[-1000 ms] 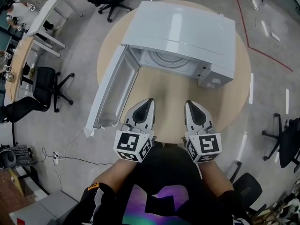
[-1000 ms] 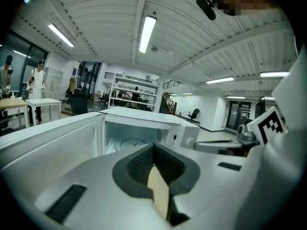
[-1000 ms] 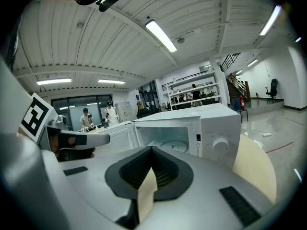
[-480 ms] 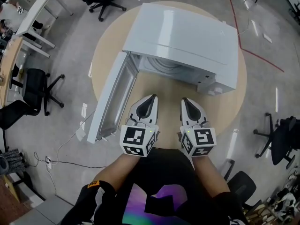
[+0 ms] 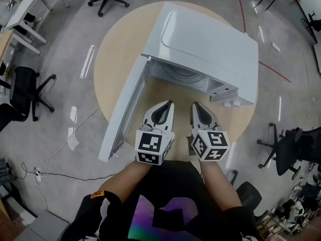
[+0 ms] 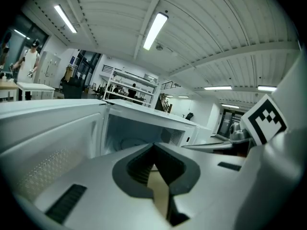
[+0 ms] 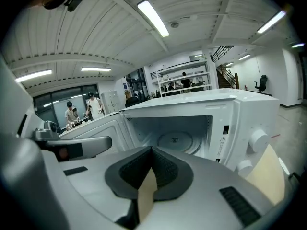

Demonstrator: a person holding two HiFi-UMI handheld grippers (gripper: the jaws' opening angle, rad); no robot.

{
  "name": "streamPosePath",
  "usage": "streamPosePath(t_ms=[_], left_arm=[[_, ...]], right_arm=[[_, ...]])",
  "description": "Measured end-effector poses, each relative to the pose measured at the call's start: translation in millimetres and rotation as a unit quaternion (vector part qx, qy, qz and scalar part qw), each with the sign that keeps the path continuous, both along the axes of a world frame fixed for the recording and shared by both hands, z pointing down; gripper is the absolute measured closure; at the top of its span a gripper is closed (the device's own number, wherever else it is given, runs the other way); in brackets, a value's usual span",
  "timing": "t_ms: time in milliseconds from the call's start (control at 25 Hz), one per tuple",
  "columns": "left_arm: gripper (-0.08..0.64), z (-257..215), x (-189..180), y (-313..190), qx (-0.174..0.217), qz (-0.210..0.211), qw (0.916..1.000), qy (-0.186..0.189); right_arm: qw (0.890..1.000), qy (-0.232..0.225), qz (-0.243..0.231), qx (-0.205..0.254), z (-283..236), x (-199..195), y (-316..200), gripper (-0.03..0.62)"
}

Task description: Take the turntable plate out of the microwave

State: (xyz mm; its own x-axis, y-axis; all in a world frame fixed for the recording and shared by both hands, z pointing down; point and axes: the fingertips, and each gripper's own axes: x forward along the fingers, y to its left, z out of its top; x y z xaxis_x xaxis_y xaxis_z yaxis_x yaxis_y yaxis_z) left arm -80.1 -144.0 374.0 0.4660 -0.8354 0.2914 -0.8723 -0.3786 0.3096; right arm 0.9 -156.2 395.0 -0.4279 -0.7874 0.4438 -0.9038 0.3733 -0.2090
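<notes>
Left gripper (image 5: 164,107) and right gripper (image 5: 197,107) sit side by side over the near edge of the round table (image 5: 114,59). Each has its jaws pressed together at the tips, with only bare tabletop showing through the gap lower down, so neither carries anything.

Both point at the open front of the microwave (image 5: 205,39) and stop short of it, touching nothing. The door (image 5: 123,113) is swung wide on the person's left, just beside the left gripper.

The turntable plate (image 7: 175,140) lies flat on the cavity floor, straight ahead of both grippers and a little higher than the table they hover over. It is round, so it has no long axis to line up with. Any reach has to go forward through the opening, between the door hinge side and the panel with its 2 knobs (image 7: 259,140).

My judgement is that the right gripper faces the opening more squarely and the left one sits nearer the door, though the 2 tips look about equally far from the plate.

From the head view, only a sliver of the plate's rim shows under the microwave's top. The right gripper view shows nearly the whole disc and its centre hub. The left gripper view gives only a faint arc of it, deep in the cavity.
</notes>
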Motion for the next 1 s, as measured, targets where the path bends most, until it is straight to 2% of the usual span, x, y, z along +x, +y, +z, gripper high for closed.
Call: streamPosePath(t_ms=[400,640,1000], left_arm=[[0.512,15,-19,-11,-0.015,0.009,0.9996,0.023],[0.512,27,-10,-18,-0.03,0.01,0.9991,0.029],[0.512,53,0,-43,-0.065,-0.018,0.9966,0.046]], right_arm=[[0.999,0.01,0.029,-0.015,6,-14,-5,0.577],[0.999,-0.007,0.04,-0.032,19,-6,-13,0.577],[0.996,-0.043,0.047,-0.057,46,11,-40,0.577]])
